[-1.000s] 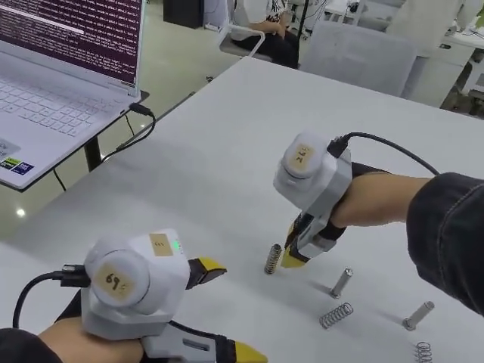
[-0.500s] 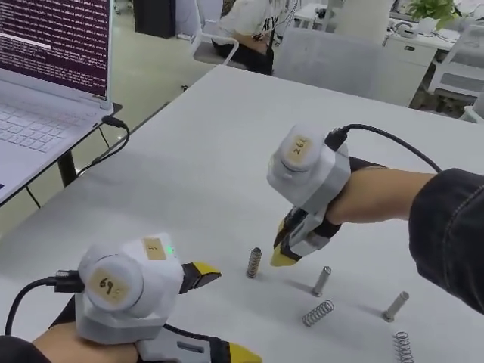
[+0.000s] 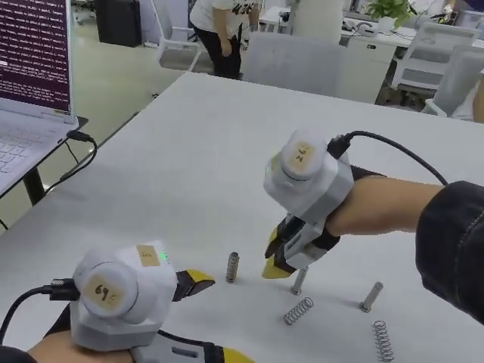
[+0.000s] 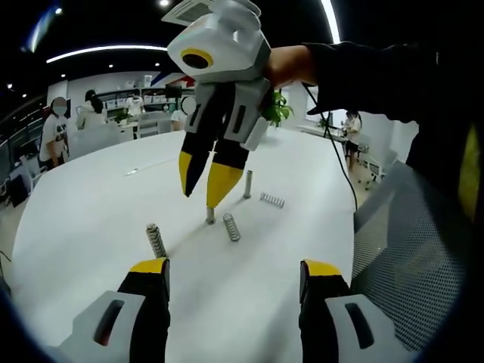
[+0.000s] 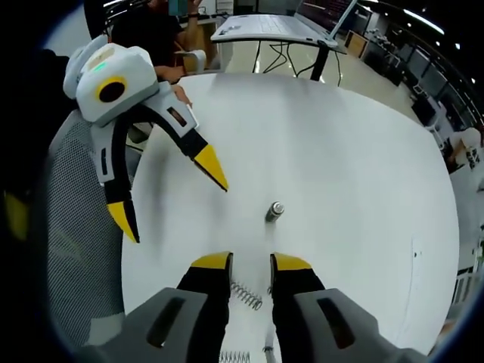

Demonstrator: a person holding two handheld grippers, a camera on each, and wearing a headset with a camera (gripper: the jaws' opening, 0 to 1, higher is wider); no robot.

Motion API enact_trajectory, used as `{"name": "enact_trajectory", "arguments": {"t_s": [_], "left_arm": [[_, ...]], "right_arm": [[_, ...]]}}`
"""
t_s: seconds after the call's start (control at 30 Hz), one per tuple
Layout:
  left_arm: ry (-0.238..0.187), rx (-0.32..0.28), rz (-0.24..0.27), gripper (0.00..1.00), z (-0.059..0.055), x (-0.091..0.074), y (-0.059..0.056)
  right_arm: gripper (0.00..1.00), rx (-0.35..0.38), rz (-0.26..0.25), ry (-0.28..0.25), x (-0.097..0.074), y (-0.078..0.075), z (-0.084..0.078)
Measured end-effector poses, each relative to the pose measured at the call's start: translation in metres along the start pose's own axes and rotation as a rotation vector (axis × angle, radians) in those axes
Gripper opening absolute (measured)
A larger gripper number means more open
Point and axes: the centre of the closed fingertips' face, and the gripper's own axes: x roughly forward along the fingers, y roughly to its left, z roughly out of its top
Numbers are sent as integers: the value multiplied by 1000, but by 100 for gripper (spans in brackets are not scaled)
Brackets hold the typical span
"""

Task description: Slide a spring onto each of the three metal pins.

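Note:
One metal pin (image 3: 232, 267) stands upright on the white table (image 3: 197, 151) with a spring around it; it also appears in the left gripper view (image 4: 156, 240) and the right gripper view (image 5: 274, 210). My right gripper (image 3: 273, 259) points down beside a bare pin (image 3: 299, 281), its jaws slightly open and holding nothing. A second bare pin (image 3: 370, 296) stands further right. Two loose springs lie flat: one (image 3: 298, 310) close to the right gripper, the other (image 3: 382, 340) near the table's front. My left gripper (image 3: 208, 318) rests wide open at the lower left, holding nothing.
A laptop (image 3: 30, 76) sits on a stand at the far left, with its cable hanging down. Chairs and a standing person (image 3: 219, 30) are beyond the table's far edge. The person's sleeve (image 3: 454, 242) reaches in from the right.
My right gripper has drawn away from the spring-covered pin, rightward to the neighbouring bare pin. The left gripper stays put. The head camera has shifted, sliding the scene left.

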Motion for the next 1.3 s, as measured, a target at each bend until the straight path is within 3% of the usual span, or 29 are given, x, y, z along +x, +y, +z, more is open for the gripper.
{"name": "enact_trajectory", "arguments": {"t_s": [0.43,0.7,0.93,1.07,1.3], "left_arm": [[7,4,-11,66,0,1,-1],[13,11,-17,65,3,6,-4],[18,16,-29,65,5,9,-7],[28,23,-41,64,5,11,-9],[31,35,-59,64,10,18,-11]], "right_arm": [[24,37,-26,-117,-16,24,-2],[27,104,-62,-208,-27,36,-14],[29,136,-95,-254,-38,41,-22],[31,188,-130,-319,-47,43,-26],[33,256,-160,-351,-51,48,-48]]}}
